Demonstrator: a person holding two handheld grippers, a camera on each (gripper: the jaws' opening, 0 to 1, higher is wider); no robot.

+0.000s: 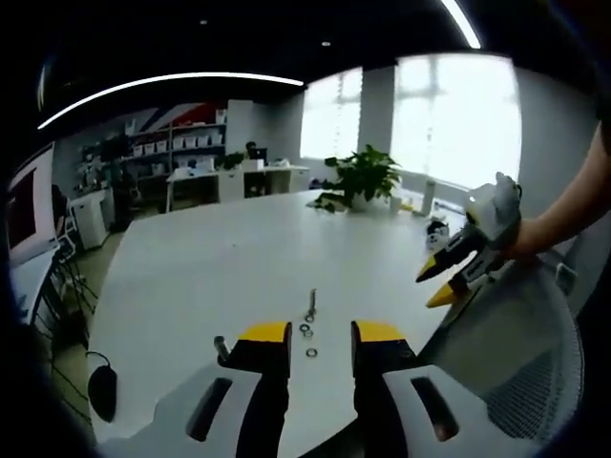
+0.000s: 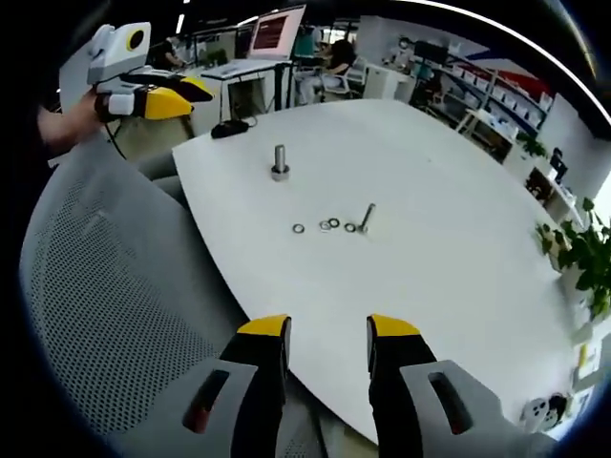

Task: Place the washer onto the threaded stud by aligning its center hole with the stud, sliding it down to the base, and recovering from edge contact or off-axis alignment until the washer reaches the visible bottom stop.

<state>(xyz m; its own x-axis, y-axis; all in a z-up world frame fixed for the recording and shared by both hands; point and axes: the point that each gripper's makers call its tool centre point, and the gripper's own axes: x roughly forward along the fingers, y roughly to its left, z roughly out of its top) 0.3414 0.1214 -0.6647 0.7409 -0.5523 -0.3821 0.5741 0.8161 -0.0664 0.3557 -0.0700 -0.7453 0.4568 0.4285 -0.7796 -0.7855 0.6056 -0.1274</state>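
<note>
Several small washers (image 1: 305, 329) lie in a loose row on the white table (image 1: 220, 258), just beyond my left gripper (image 1: 322, 334), which is open and holds nothing. A short upright threaded stud (image 1: 221, 346) stands left of its left jaw, and a loose bolt (image 1: 312, 300) lies past the washers. In the right gripper view the stud (image 2: 280, 160) stands on its base near the table's edge, with the washers (image 2: 326, 225) and the bolt (image 2: 366, 218) nearer. My right gripper (image 2: 327, 332) is open and empty, off the table over a chair.
A grey mesh chair (image 2: 115, 286) sits against the table's near edge (image 1: 535, 363). A black mouse (image 2: 229, 127) lies at the table corner. A potted plant (image 1: 361, 176) stands at the far end. A hand holds the other gripper (image 1: 449, 277) out to the right.
</note>
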